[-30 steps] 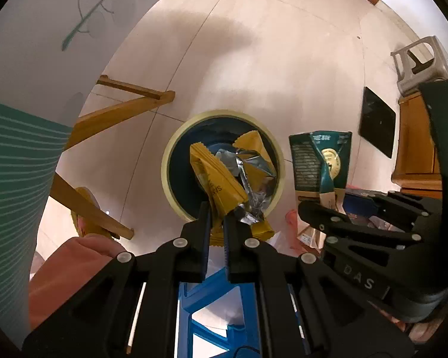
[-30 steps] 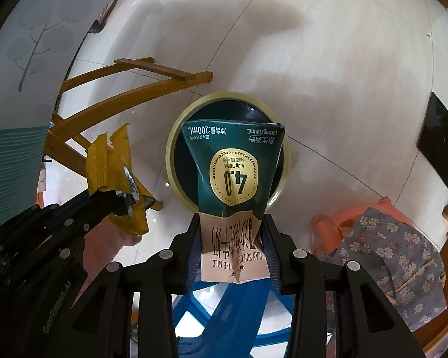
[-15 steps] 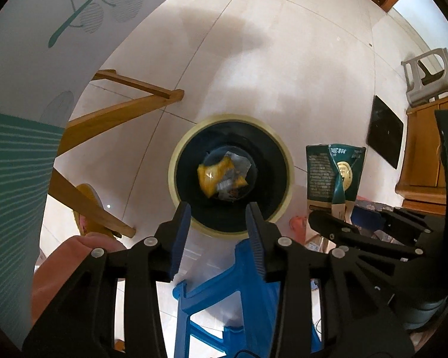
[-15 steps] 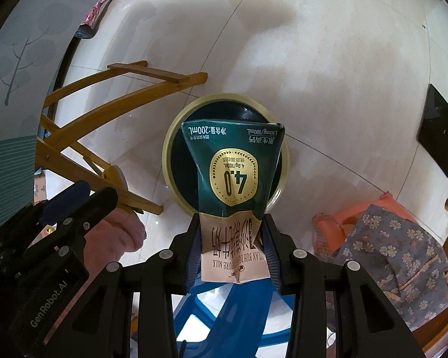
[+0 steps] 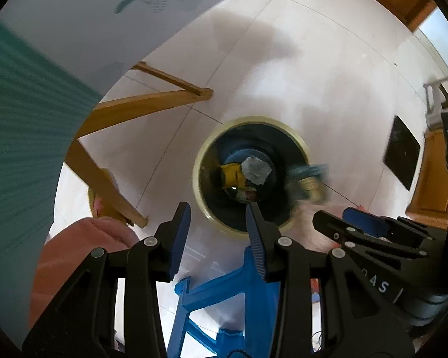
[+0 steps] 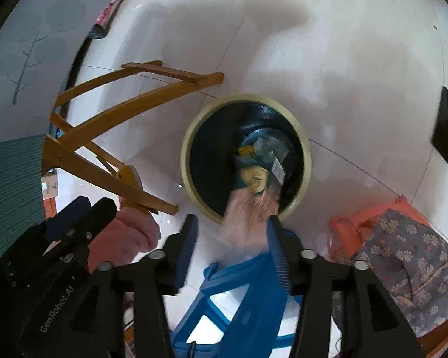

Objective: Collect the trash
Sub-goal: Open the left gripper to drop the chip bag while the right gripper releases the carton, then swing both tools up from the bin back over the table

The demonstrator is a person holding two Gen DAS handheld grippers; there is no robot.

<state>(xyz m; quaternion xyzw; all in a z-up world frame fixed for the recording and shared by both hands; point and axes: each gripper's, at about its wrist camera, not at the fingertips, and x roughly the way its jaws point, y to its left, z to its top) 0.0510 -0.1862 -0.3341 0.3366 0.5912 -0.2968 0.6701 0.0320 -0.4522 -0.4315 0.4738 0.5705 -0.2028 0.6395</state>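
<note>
While both grippers hang over the bin [image 6: 305, 152], the right gripper [image 6: 231, 232] is spread and the carton [image 6: 253, 185] (blurred) is free above the rim; the left gripper [image 5: 218, 217] is spread, wrappers [image 5: 241, 173] inside.

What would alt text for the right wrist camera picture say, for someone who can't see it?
A blurred green milk carton falls from the open right gripper toward a round bin on the pale floor below, where other wrappers already lie. The left gripper shows at lower left, beside a wooden chair frame; a blue stool stands underneath.
</note>
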